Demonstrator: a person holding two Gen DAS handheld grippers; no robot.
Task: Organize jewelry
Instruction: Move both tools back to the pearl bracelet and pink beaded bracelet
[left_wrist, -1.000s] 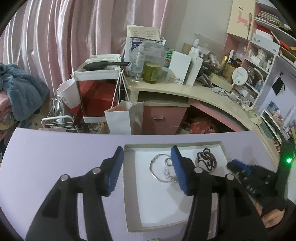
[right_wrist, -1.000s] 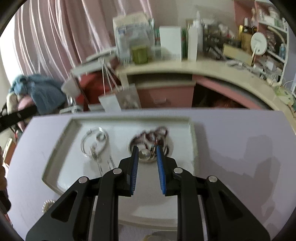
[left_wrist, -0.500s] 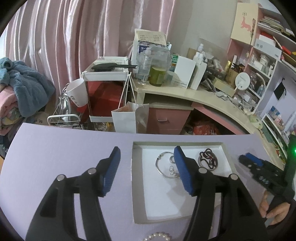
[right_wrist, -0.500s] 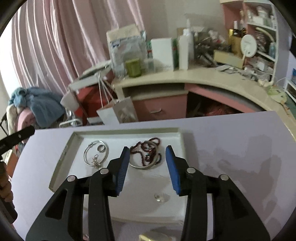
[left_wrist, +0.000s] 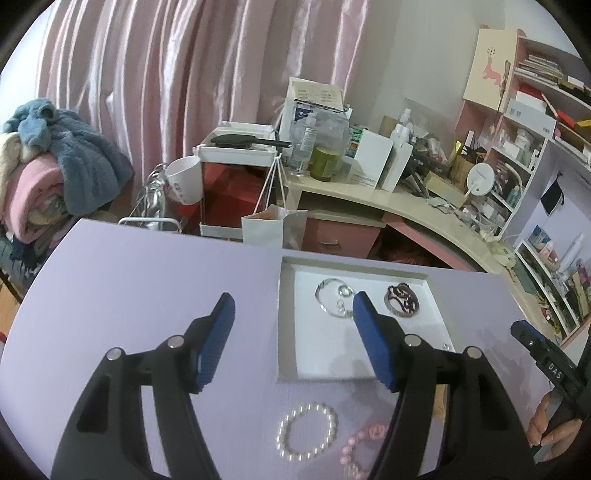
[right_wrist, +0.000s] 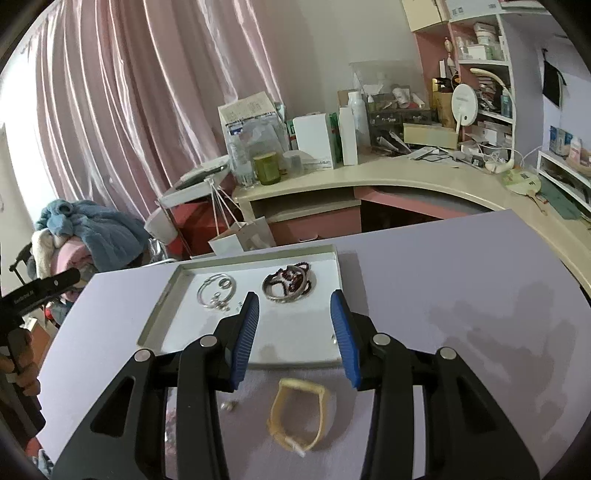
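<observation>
A white tray (left_wrist: 288, 317) (right_wrist: 162, 314) lies on the lilac table. In it are a silver bangle with small rings (left_wrist: 332, 301) (right_wrist: 216, 291), a dark red bead necklace on a silver bangle (left_wrist: 402, 300) (right_wrist: 290, 284) and a small clear stone (left_wrist: 446, 346) (right_wrist: 333, 338). On the table in front of the tray lie a pearl bracelet (left_wrist: 306, 430), a pink bead bracelet (left_wrist: 360, 443) and a yellow band (right_wrist: 297, 413). My left gripper (left_wrist: 293, 338) is open and empty above the tray's near left corner. My right gripper (right_wrist: 295, 334) is open and empty above the tray's near edge.
A curved beige desk (right_wrist: 406, 177) crowded with bottles and boxes stands behind the table, with a white paper bag (left_wrist: 273, 229) on the floor. A pile of clothes (left_wrist: 48, 173) is at the left. A small pearl item (right_wrist: 229, 406) lies left of the yellow band.
My right gripper opened, dropped the small clear stone into the tray and pulled back. My left gripper also drew back, so the bracelets in front of the tray came into view.
</observation>
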